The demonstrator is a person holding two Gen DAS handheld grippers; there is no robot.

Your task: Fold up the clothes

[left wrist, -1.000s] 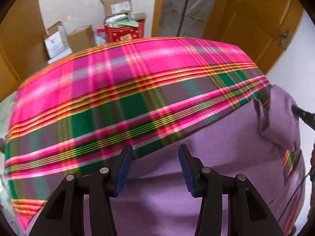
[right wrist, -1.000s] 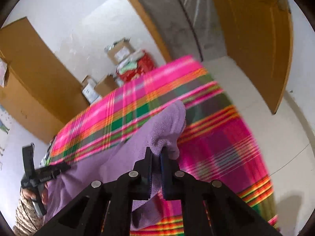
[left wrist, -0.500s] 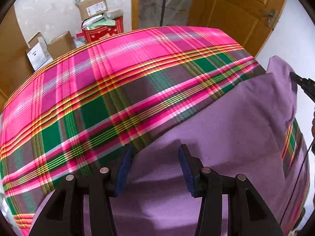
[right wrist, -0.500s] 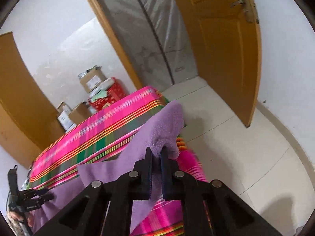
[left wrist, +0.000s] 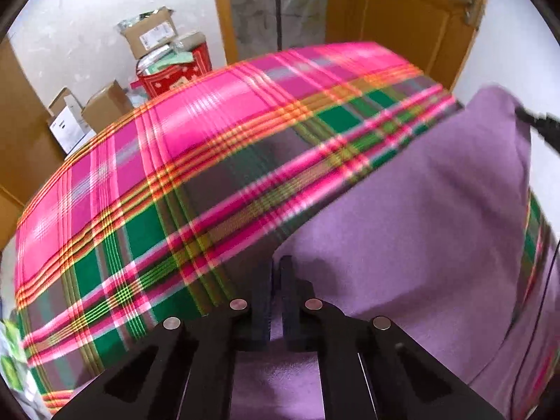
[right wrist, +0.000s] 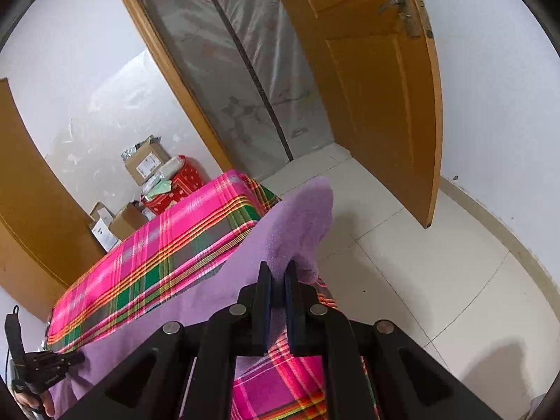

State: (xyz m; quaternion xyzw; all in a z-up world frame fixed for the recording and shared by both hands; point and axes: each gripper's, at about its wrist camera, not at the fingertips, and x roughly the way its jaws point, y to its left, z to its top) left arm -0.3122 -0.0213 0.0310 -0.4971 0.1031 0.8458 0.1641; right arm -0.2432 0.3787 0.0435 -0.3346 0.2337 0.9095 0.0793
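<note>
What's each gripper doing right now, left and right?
Left gripper: jaws have just closed, pinching an edge of the purple garment.
Right gripper: shut on the purple garment's lifted corner, above the plaid-covered table.

- The walls (right wrist: 490,87) are white and plain, scuffed and patchy on the far left side.
- A wooden door (right wrist: 378,80) stands open at the far right, with a metal handle (right wrist: 392,3) near its edge.
- Beside it, a wooden frame (right wrist: 168,70) borders a doorway covered by a clear plastic sheet (right wrist: 238,70) with a dark seam down the middle.
- The floor (right wrist: 437,280) is pale tile with thin dark joints; a low skirting runs along the right wall.
- The bench wears a pink, green and orange plaid cloth (left wrist: 210,133).
- Behind it, against the far wall, sit cardboard boxes (left wrist: 105,108) and a red tin (left wrist: 175,73) piled with packets.
- Brown wooden panels (right wrist: 31,189) stand at the left.
- Light is soft and even.
</note>
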